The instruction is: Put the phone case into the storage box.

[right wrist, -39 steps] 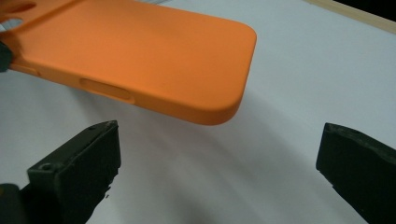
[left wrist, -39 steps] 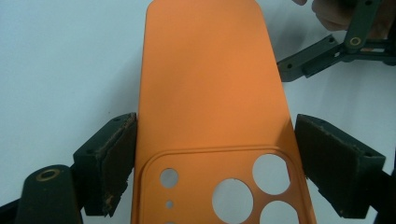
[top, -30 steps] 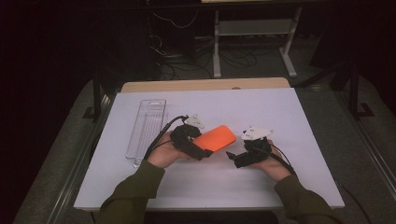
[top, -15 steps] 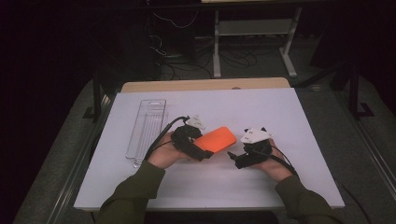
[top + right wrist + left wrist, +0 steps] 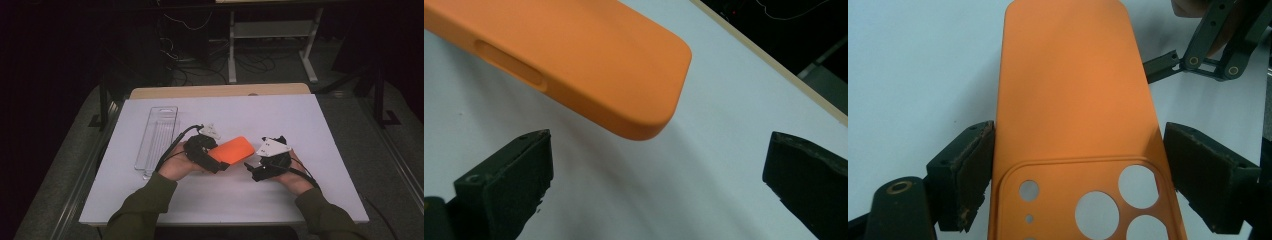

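Observation:
An orange phone case (image 5: 232,150) hangs a little above the white tabletop (image 5: 310,120), at the middle of the high view. My left gripper (image 5: 220,162) is shut on its camera-hole end. In the left gripper view both pads press the long sides of the case (image 5: 1073,100), which stretches away from me with the round cut-outs nearest. My right gripper (image 5: 252,170) sits just to the right of the case, open. In the right gripper view its jaws stand wide apart with the rounded far corner of the case (image 5: 574,55) just ahead of them, untouched. The right gripper's linkage (image 5: 1198,60) shows beyond the case.
A clear plastic tray (image 5: 156,137) lies lengthwise on the left part of the white tabletop, beside my left hand. A wooden edge (image 5: 220,91) runs along the far side. Beyond it are dark floor, cables and a metal stand.

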`<action>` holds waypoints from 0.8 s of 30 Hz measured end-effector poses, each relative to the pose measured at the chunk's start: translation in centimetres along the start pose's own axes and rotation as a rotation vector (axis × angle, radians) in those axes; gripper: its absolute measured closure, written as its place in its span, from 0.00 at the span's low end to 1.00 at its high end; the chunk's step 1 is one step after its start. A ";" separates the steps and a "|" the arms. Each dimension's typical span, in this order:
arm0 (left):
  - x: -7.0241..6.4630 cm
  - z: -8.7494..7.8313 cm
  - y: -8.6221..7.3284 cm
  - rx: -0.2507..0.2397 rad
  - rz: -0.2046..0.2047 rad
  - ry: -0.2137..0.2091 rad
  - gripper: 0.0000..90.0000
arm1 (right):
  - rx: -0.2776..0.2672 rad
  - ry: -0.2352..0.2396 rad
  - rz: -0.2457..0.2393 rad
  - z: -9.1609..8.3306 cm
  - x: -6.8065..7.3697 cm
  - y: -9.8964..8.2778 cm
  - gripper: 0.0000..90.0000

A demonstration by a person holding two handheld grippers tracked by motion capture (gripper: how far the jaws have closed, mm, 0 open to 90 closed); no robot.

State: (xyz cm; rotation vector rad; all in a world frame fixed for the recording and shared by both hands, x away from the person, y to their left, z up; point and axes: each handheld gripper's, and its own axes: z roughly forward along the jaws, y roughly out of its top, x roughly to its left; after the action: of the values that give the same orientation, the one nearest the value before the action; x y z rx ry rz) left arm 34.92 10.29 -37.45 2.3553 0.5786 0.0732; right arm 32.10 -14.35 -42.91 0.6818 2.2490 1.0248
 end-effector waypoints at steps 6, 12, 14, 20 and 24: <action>0.1 0.2 0.1 -0.007 -0.017 -0.003 0.17 | -0.005 -0.027 -0.040 -0.5 0.2 0.1 0.00; 0.0 0.4 0.1 0.015 0.002 -0.006 0.17 | -0.002 -0.049 -0.078 -0.7 0.4 0.1 0.00; 0.0 0.5 0.1 0.014 0.002 -0.005 0.17 | 0.000 -0.056 -0.091 -0.7 0.5 0.1 0.00; 0.0 0.5 0.1 0.018 0.006 -0.007 0.17 | 0.001 -0.072 -0.110 -0.7 0.6 0.1 0.00; 0.0 0.4 0.1 0.015 0.003 -0.005 0.17 | -0.007 -0.085 -0.142 -0.7 0.8 0.2 0.00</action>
State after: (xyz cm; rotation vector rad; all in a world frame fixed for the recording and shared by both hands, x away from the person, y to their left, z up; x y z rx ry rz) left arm 35.07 9.96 -37.71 2.3697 0.5755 0.0642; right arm 31.17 -14.09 -42.63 0.5439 2.1854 0.9168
